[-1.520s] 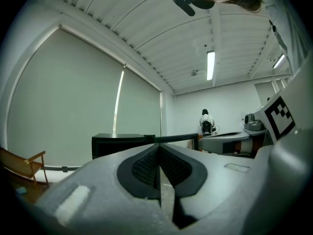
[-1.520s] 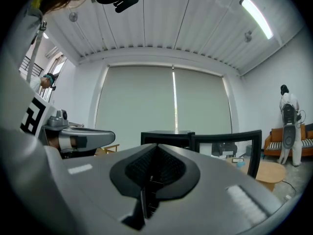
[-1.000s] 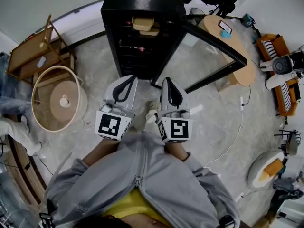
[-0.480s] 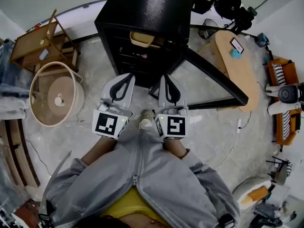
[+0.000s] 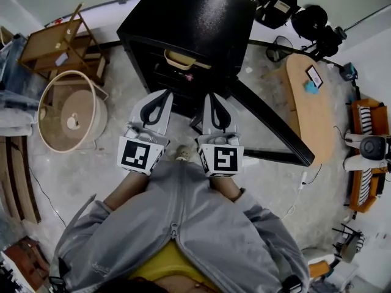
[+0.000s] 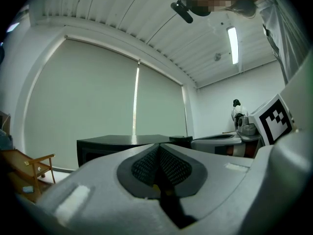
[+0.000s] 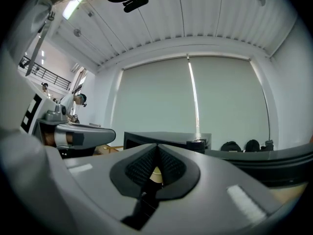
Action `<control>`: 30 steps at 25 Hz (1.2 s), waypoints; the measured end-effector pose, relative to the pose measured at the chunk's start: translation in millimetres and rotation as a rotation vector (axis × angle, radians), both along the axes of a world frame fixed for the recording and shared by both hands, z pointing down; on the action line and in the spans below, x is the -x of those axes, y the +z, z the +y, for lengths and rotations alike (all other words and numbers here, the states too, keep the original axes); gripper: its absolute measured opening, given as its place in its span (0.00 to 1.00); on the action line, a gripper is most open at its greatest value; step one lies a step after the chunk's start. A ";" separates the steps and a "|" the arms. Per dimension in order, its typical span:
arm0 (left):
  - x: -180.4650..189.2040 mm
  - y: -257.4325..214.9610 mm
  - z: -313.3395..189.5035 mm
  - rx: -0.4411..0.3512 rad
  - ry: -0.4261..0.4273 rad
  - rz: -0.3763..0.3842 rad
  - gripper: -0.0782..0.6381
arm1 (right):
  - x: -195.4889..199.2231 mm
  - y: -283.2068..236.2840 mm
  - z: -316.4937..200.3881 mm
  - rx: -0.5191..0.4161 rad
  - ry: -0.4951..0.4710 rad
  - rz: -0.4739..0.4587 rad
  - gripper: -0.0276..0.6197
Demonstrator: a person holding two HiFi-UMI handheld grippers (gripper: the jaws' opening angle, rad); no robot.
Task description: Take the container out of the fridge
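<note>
Your grey left gripper (image 5: 160, 97) and right gripper (image 5: 214, 97): both closed, empty, centre frame, facing the open black fridge (image 5: 189, 17); shallow tan container (image 5: 180, 60) at its front shelf edge.

The right gripper (image 7: 157, 153) points level, its 2 grey jaws pressed together so that the ribbed black pads (image 7: 139, 168) meet with nothing clamped. A small cream patch (image 7: 155, 174) shows in the gap below the tips. Beyond them stands the black fridge (image 7: 166, 138), in front of a wide pale blind (image 7: 195, 97). The left gripper (image 7: 110, 133) runs alongside at the left, and 2 dark bags (image 7: 240, 146) sit at the right.
</note>
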State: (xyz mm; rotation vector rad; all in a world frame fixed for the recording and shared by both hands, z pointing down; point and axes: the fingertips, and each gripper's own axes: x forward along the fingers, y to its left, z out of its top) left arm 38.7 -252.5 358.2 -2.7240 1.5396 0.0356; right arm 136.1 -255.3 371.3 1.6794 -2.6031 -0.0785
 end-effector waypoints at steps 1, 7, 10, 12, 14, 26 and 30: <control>-0.4 1.8 -3.9 0.004 0.001 0.000 0.12 | 1.2 1.7 -2.7 0.005 -0.005 -0.001 0.04; 2.3 14.6 -28.3 0.021 0.021 -0.002 0.12 | 11.3 7.9 -19.3 0.019 -0.003 0.008 0.04; 3.3 25.2 -41.5 0.047 0.056 -0.004 0.12 | 15.9 12.1 -28.9 0.037 0.017 0.020 0.04; 6.0 28.8 -52.5 0.040 0.074 -0.013 0.12 | 19.4 13.9 -35.4 0.049 0.034 0.024 0.04; 9.0 31.8 -63.9 0.033 0.088 -0.023 0.12 | 22.5 17.0 -41.2 0.063 0.056 0.022 0.04; 19.2 99.7 -119.8 0.155 0.099 -0.060 0.52 | 29.5 49.7 -65.6 0.128 0.144 0.053 0.04; 18.6 121.9 -128.6 0.196 0.112 -0.083 0.58 | 30.2 54.6 -68.7 0.140 0.161 0.060 0.04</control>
